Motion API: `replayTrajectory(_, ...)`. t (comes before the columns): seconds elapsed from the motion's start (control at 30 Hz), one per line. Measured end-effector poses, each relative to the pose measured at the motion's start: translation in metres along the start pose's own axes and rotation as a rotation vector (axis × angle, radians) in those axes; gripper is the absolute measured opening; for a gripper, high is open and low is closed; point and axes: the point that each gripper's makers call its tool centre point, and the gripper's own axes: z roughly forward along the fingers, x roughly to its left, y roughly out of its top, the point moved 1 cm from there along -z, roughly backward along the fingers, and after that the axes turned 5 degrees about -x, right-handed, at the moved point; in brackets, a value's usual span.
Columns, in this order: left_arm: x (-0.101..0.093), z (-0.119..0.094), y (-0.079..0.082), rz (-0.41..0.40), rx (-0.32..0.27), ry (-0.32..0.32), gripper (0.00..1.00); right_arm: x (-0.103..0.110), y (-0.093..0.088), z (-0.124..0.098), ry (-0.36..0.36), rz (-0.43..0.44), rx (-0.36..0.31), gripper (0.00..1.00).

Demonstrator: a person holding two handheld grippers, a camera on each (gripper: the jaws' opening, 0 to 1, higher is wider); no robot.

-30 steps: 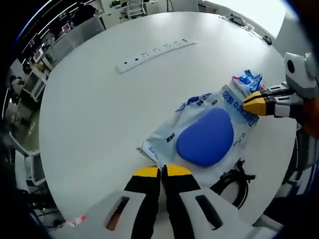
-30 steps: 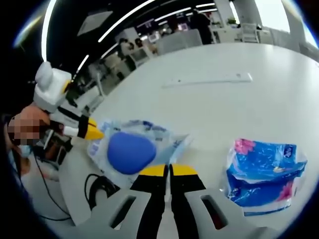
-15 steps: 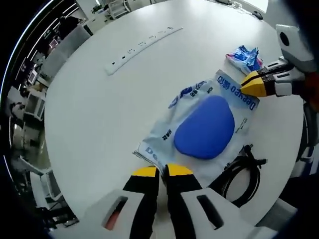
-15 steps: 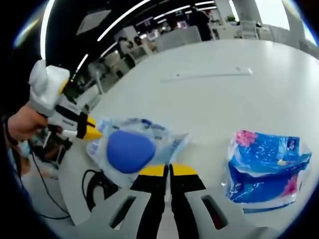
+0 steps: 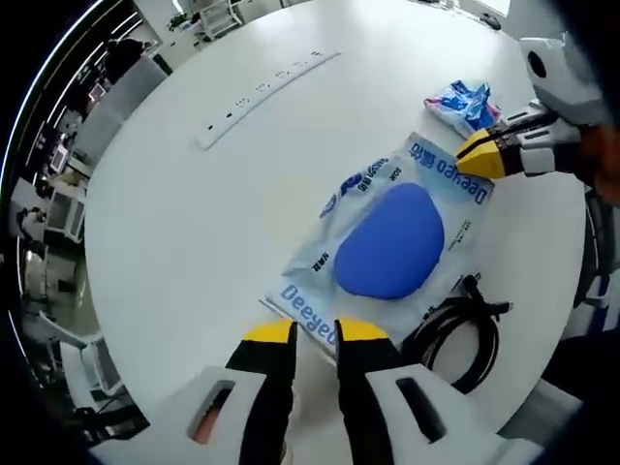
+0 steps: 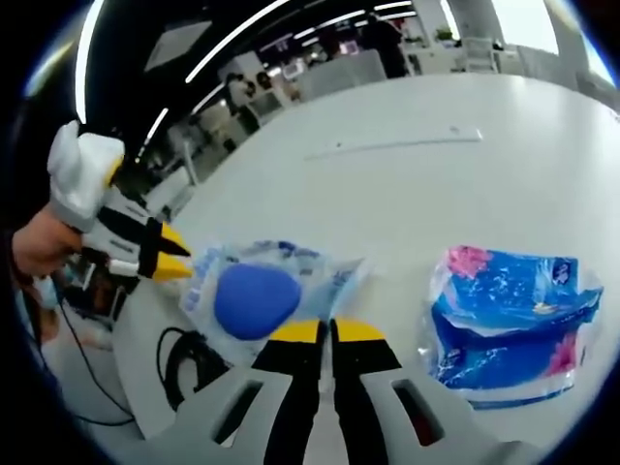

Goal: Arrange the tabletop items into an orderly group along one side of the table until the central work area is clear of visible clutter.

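Left gripper view puts the clear bag [image 5: 387, 242] just beyond the parted, empty left gripper [image 5: 315, 332], its length running toward 2 o'clock (where the right gripper [image 5: 478, 155], closed, pinches its far corner).

one bagged blue pad [image 5: 387, 242], one tissue pack [image 6: 509, 315], one black cable [image 5: 455, 329], one power strip [image 5: 266, 85] on the desk [image 5: 194, 223].

A plastic bag [image 5: 387, 242] holding a pad is lying on a round table [image 5: 194, 194]. In the left gripper view, a coiled cable [image 5: 455, 325] is sitting just right of it, a tissue pack [image 5: 463, 102] beyond it, and a power strip [image 5: 266, 97] is lying farther back, well apart.
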Motion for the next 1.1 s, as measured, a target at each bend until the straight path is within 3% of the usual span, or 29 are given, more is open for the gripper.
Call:
replayTrajectory(0.33,-0.011,-0.036,0.006,-0.036,-0.140,0.031,0.16,0.003,-0.007,-0.004,0.006,-0.016,0.017,0.06)
replayTrajectory(0.53,-0.039,-0.050,-0.014,-0.059,-0.176,0.019,0.16,0.000,-0.010,-0.007,0.003,-0.004,0.013,0.08)
replayTrajectory(0.63,-0.054,-0.050,-0.023,-0.089,-0.214,-0.018,0.15,0.002,-0.010,-0.007,0.009,-0.007,0.013,0.08)
replayTrajectory(0.87,-0.065,-0.042,-0.065,-0.194,-0.182,-0.031,0.19,0.003,-0.013,-0.009,0.012,-0.017,0.020,0.07)
replayTrajectory(1.1,-0.069,-0.030,-0.086,-0.326,-0.183,-0.056,0.22,0.004,-0.015,-0.010,0.013,-0.011,0.018,0.07)
